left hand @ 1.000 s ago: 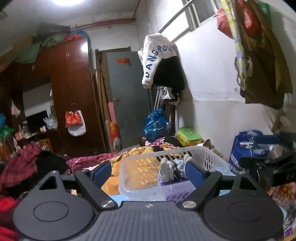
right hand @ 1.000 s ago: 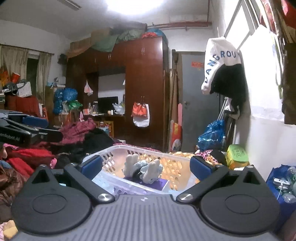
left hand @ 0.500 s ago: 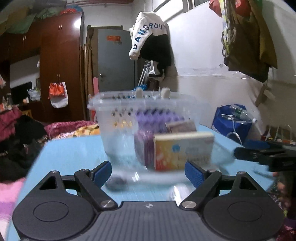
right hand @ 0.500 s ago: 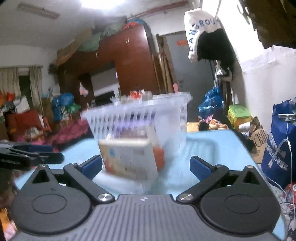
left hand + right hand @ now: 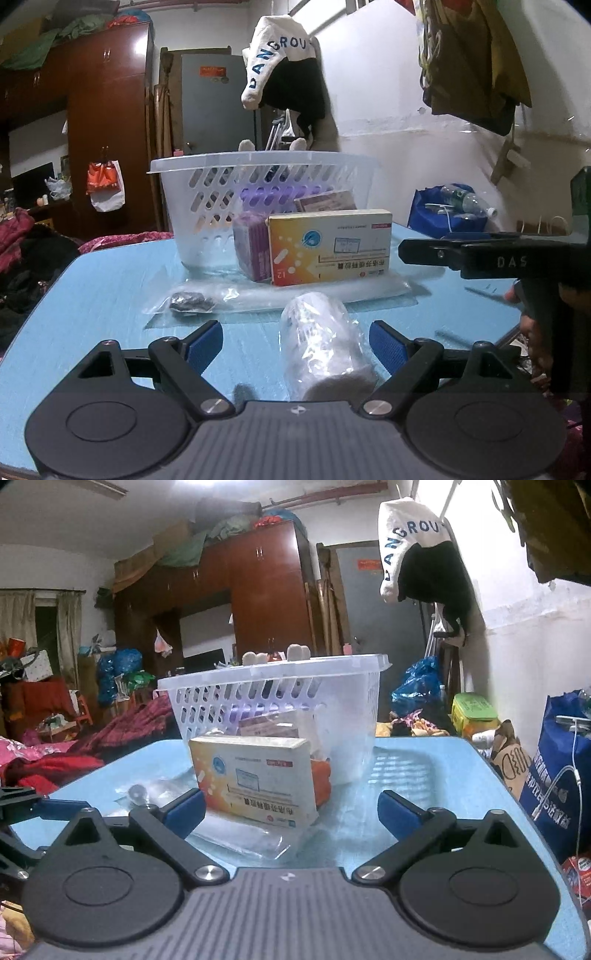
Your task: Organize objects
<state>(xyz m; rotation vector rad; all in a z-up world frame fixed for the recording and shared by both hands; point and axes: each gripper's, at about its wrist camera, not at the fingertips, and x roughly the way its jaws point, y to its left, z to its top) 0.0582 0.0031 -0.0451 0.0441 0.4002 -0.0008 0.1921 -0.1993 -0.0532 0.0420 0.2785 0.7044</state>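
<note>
Both grippers agape: left gripper (image 5: 295,341) straddles wrapped roll (image 5: 321,347), seemingly untouched; right gripper (image 5: 291,808) faces box (image 5: 258,779).

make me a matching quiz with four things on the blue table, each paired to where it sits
Things:
1. orange and white box
2. white basket
3. plastic-wrapped roll
4. purple box

Places:
A. between the open left tongs
B. farthest back on the table
C. upright in front of the basket, facing the camera
D. beside the orange and white box, against the basket

Pairs: 1-C, 2-B, 3-A, 4-D
</note>
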